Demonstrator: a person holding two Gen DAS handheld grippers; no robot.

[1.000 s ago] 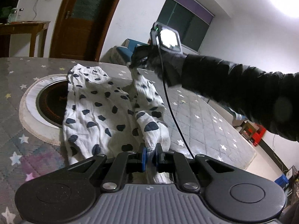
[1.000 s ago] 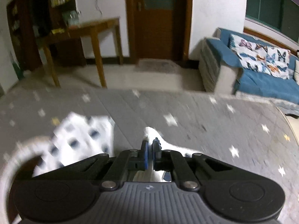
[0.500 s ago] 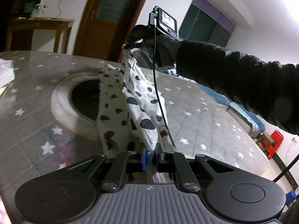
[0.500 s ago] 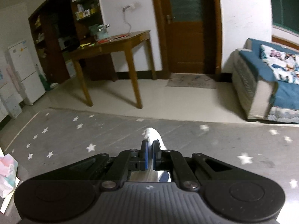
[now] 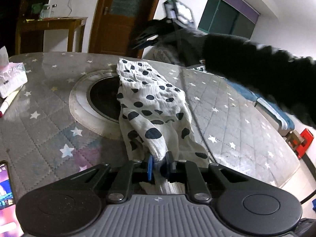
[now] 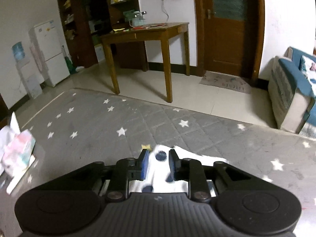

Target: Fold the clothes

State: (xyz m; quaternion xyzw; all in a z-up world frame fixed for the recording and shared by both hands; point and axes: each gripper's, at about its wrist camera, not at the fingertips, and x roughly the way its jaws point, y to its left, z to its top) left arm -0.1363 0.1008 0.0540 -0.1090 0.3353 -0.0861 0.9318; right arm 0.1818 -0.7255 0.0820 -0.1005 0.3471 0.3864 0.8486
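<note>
A white garment with dark polka dots (image 5: 152,106) lies folded over on the grey star-patterned table cover (image 5: 39,122), partly over a round dark burner. My left gripper (image 5: 159,165) is shut on its near end. My right gripper (image 6: 157,163) is open just above the garment's far end (image 6: 161,156), with nothing between the pads. In the left wrist view the right gripper (image 5: 144,39) hovers above the far end of the garment, held by a black-sleeved arm.
A round burner with a pale ring (image 5: 98,96) is set in the table. A tissue pack (image 5: 10,79) and a marker (image 5: 7,103) lie at the left, a phone (image 5: 6,189) at the near left. A wooden table (image 6: 146,33) and sofa (image 6: 292,90) stand beyond.
The right gripper carried the garment's far end up and over, laid it down on the table and opened. The left gripper kept its grip on the near end.
</note>
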